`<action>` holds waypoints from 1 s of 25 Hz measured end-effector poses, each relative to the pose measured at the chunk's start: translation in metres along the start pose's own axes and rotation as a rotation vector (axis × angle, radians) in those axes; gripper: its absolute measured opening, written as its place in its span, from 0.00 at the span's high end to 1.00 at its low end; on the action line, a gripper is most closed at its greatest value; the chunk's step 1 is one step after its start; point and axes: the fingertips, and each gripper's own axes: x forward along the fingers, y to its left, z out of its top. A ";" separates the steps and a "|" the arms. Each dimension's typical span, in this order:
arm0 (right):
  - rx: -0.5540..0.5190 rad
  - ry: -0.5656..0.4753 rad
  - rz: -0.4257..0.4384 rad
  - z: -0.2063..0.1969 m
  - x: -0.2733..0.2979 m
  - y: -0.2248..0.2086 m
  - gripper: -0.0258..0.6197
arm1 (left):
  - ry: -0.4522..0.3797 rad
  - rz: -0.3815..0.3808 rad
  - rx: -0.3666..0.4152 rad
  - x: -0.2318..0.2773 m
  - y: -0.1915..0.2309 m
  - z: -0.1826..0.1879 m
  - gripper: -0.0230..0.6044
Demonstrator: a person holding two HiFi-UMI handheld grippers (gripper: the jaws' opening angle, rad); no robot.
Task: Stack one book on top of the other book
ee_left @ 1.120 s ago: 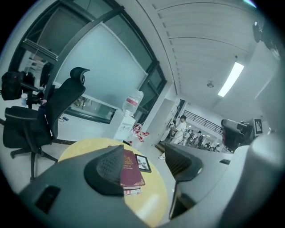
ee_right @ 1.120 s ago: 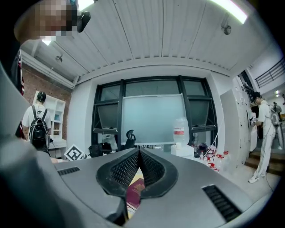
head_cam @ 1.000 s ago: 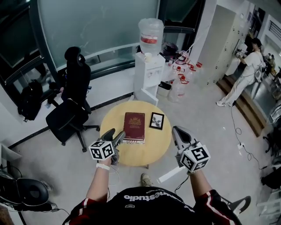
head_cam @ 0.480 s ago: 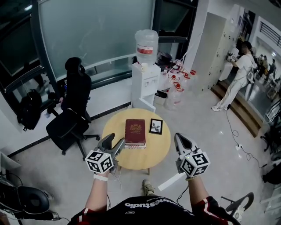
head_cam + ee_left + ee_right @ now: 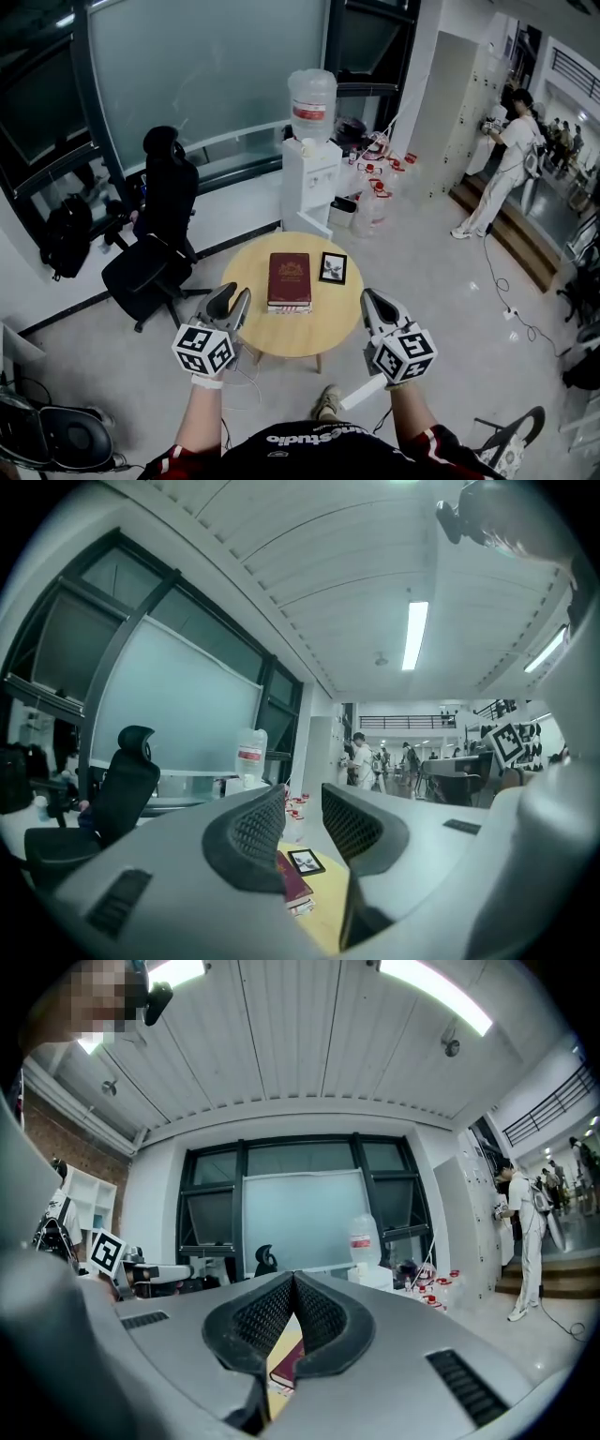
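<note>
Two books sit mid-worktop (image 5: 274, 334): the dark red book (image 5: 289, 277) lies flat on the lower book (image 5: 289, 307), whose page edges peek out underneath. A small framed picture (image 5: 333, 267) is just beside them. Only the head view shows the whole round top. The left gripper view catches book and picture low between its pads, the right gripper view just a red sliver. The cover's gold emblem and the water dispenser (image 5: 312, 150) label are too small to read; the shirt (image 5: 300, 452) print ends in "studio". Both hands are held level, short of the near edge, touching nothing. Left tongs (image 5: 234, 293) are narrow, closing, empty; right tongs (image 5: 368, 298) are pinched together, empty.
</note>
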 end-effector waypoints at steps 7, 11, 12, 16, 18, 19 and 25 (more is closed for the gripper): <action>-0.008 -0.024 0.025 0.007 -0.008 0.017 0.92 | -0.032 0.029 0.055 -0.021 -0.014 0.017 0.85; -0.006 -0.028 0.031 0.008 -0.008 0.022 0.92 | -0.059 0.051 0.064 -0.030 -0.016 0.029 0.88; -0.006 -0.030 0.029 0.008 -0.008 0.023 0.92 | -0.066 0.054 0.065 -0.032 -0.017 0.031 0.88; -0.014 -0.040 0.005 0.011 -0.012 0.021 0.92 | -0.081 0.057 0.073 -0.034 -0.020 0.035 0.92; -0.020 -0.043 -0.005 0.013 -0.014 0.019 0.92 | -0.086 0.060 0.080 -0.035 -0.022 0.038 0.94; -0.023 -0.044 -0.007 0.014 -0.015 0.020 0.92 | -0.090 0.063 0.083 -0.035 -0.023 0.039 0.94; -0.038 -0.052 -0.020 0.016 -0.019 0.022 0.92 | -0.090 0.078 0.074 -0.040 -0.025 0.038 0.94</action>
